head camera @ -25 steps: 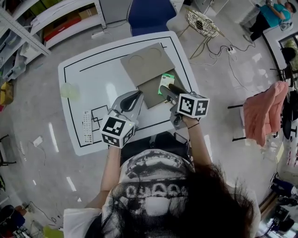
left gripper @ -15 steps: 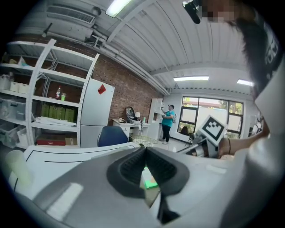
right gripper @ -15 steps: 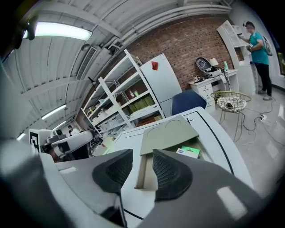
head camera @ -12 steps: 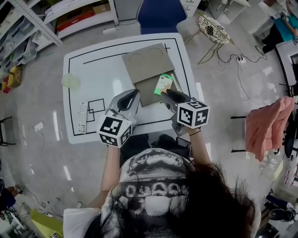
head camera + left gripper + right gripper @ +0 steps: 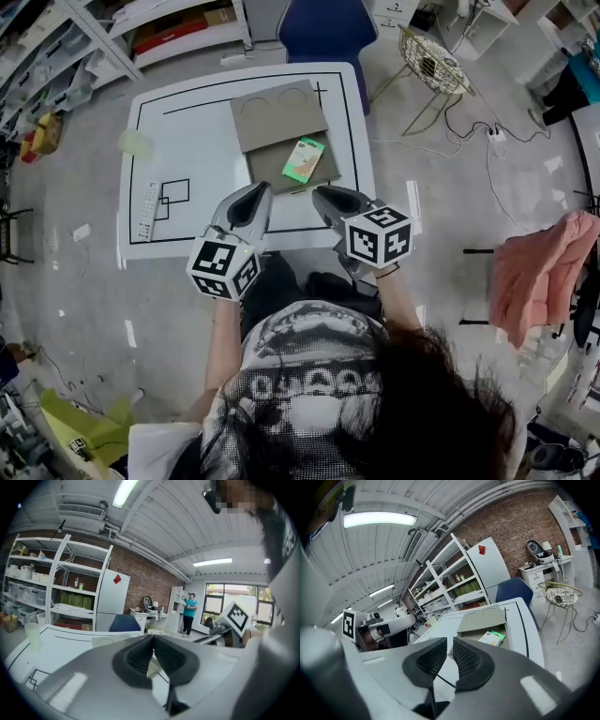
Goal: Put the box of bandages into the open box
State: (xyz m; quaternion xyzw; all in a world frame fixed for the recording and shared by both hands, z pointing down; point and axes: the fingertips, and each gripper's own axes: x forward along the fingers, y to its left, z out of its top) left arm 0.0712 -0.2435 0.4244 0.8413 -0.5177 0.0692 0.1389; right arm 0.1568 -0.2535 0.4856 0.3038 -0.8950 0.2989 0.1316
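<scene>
Bandages in the box, both grippers empty

Bandages [image 5: 304, 159] lie flat inside the open box [image 5: 267, 167], on its floor toward the box's right wall, with the lid folded back on the far side. In the right gripper view the green pack [image 5: 492, 638] sits just in front of that raised lid [image 5: 480, 620], and nothing touches it.

Both tools are on the near side of the box, well apart from it, over the near edge of the table [image 5: 187, 150]. The right gripper [image 5: 319, 192] points toward the box's near right corner. Its jaws are closing, only a narrow slit shows between the pads [image 5: 466, 656], and nothing is between them. The left gripper [image 5: 258, 187] is off the box's near left corner. Its view shows the jaws together at the tips, with nothing held [image 5: 153, 639].

As far as the pictures show, the placing itself looks done: the pack is in the box, it is free of either gripper, and it lies level rather than propped on a wall. The task sentence asks for nothing beyond that. What could remain is small: whether the pack lies fully down on the floor of the box cannot be told from this height, and the lid is open, though closing it is not asked for.

To the left of the box, a pale cup [image 5: 136, 142] and a remote [image 5: 150, 199] lie on the table, untouched and apart from the work.
</scene>
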